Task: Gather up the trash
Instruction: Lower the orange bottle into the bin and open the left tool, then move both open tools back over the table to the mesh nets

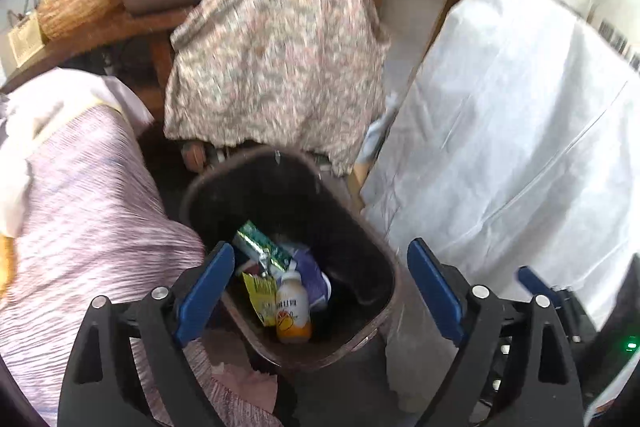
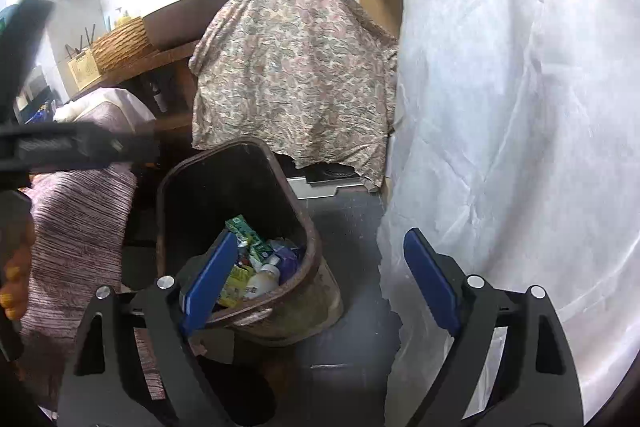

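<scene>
From the left wrist, the left gripper (image 1: 320, 279) hangs with jaws wide and empty above the brown trash bin (image 1: 208, 187), which holds a small white bottle (image 1: 293, 311), a green wrapper (image 1: 260, 247) and a yellow packet (image 1: 260, 291). From the right wrist, the right gripper (image 2: 320, 279) is likewise spread and empty beside the same bin (image 2: 168, 187).

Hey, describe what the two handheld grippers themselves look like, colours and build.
Both match: the left gripper and right gripper have black angular plastic arms with triangular cut-outs, silver round pivot bolts, and flat blue pads lining the fingers.
</scene>
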### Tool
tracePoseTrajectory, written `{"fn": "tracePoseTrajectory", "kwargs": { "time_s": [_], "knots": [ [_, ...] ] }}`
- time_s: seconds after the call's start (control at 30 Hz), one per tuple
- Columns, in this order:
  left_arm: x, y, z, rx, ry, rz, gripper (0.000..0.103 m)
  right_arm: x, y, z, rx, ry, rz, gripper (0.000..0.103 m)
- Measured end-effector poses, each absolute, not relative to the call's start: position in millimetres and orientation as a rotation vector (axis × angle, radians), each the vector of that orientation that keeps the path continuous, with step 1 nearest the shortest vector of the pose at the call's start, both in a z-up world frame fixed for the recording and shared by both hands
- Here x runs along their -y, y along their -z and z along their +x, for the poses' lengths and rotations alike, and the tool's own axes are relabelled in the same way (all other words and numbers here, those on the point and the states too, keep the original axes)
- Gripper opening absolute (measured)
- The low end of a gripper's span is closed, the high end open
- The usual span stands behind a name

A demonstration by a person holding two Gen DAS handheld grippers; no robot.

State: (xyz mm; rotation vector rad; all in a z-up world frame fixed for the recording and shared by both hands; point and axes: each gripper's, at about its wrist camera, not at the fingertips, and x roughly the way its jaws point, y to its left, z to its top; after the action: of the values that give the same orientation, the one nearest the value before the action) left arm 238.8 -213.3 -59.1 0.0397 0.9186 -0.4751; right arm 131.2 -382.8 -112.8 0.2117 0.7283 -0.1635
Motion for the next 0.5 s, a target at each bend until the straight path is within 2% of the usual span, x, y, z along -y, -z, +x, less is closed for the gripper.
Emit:
{"fn": "tracePoseTrajectory", "kwargs": {
  "time_s": [0.5],
  "knots": [
    [105, -11, 202, -0.715, 0.343, 0.042, 0.095, 285, 77, 162, -0.703, -0.105, 0.143, 0.087]
  ]
}}
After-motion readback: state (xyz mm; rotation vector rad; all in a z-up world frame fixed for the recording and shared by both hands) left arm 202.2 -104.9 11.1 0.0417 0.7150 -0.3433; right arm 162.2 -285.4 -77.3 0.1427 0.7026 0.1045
